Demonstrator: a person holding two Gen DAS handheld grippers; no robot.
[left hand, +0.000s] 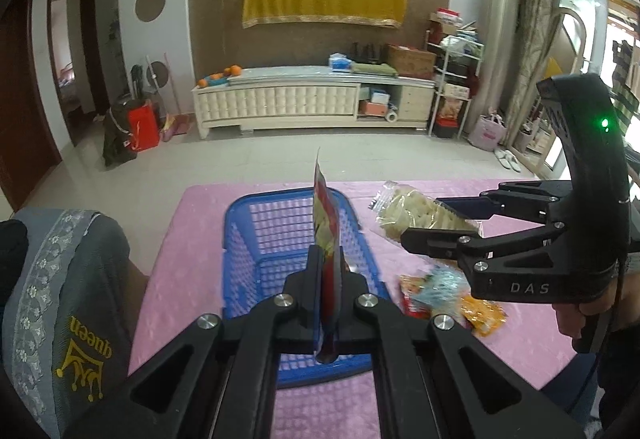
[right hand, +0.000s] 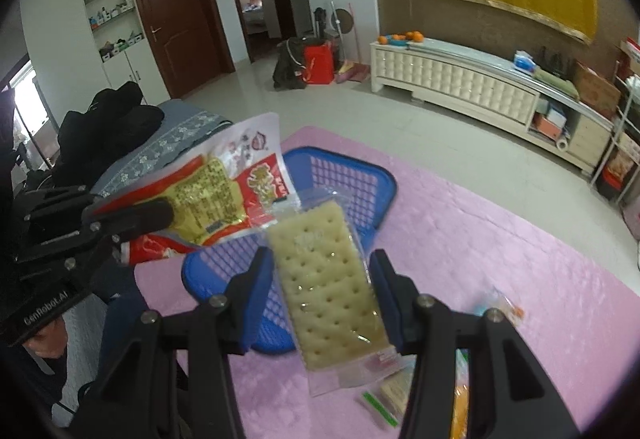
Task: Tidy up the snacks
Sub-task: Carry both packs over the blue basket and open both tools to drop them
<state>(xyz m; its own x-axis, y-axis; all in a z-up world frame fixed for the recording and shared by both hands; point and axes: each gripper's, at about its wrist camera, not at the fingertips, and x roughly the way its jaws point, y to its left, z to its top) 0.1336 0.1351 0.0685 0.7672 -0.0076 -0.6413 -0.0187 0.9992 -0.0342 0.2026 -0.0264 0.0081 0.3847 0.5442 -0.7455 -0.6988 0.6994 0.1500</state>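
A blue plastic basket (left hand: 256, 239) (right hand: 344, 175) stands on the pink tablecloth (left hand: 180, 279) (right hand: 480, 239). My left gripper (left hand: 326, 259) (right hand: 160, 215) is shut on a red and yellow snack packet (left hand: 324, 207) (right hand: 224, 191), held upright and edge-on above the basket. To the right of the basket, my right gripper (left hand: 424, 221) (right hand: 320, 271) is shut on a clear pack of pale crackers (left hand: 416, 215) (right hand: 328, 279), gripped across its width and lifted off the table. Both packs hang in the air near the basket.
Several loose snack packets (left hand: 440, 291) (right hand: 500, 303) lie on the cloth right of the basket. A grey lace-trimmed cushion (left hand: 60, 279) borders the table's left side. A hand (left hand: 592, 319) grips the right tool. Beyond the table are a tiled floor and a white cabinet (left hand: 312, 99).
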